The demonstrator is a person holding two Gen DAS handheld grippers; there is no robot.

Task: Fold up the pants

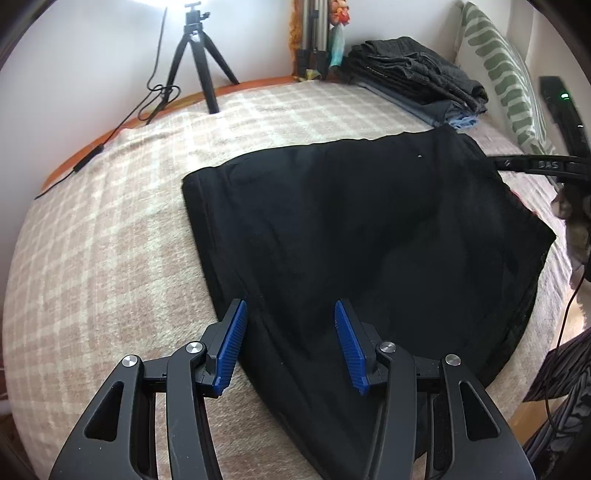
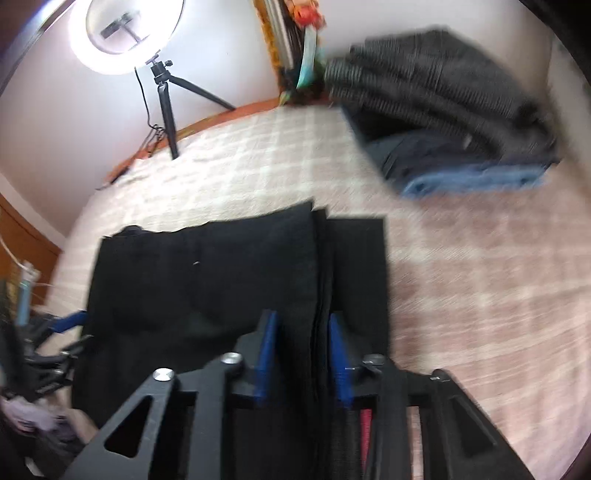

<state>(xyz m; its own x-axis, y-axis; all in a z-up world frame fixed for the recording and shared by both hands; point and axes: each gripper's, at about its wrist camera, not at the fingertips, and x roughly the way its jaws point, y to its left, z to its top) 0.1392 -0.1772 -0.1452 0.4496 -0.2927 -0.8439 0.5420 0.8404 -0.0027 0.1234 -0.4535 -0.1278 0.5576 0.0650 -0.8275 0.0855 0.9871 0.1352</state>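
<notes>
Left tongs (image 1: 288, 345) hang spread wide above the near edge of the black pants (image 1: 362, 236), their blue pads (image 1: 231, 347) apart with nothing between them. Right tongs (image 2: 303, 360) have a thick fold of the same pants (image 2: 221, 288) running up between their blue pads (image 2: 266, 354); a narrow gap shows beside each pad, and the view is blurred, so I cannot tell whether they are pinching the cloth or only straddling it.

Pants lie on the bed (image 1: 103, 258), on a beige and white checked blanket, spread as a broad flat dark panel with a straight far edge and a few soft creases. In the right wrist view, a narrower strip of the fabric lies just right of the raised fold.

At the far corner of the bed sits a stack of folded clothes (image 1: 413, 74), dark grey on top and blue beneath, next to a green-patterned pillow (image 1: 495, 62). A small black tripod (image 1: 199, 62) stands at the far edge, carrying a lit ring light (image 2: 125, 33).
</notes>
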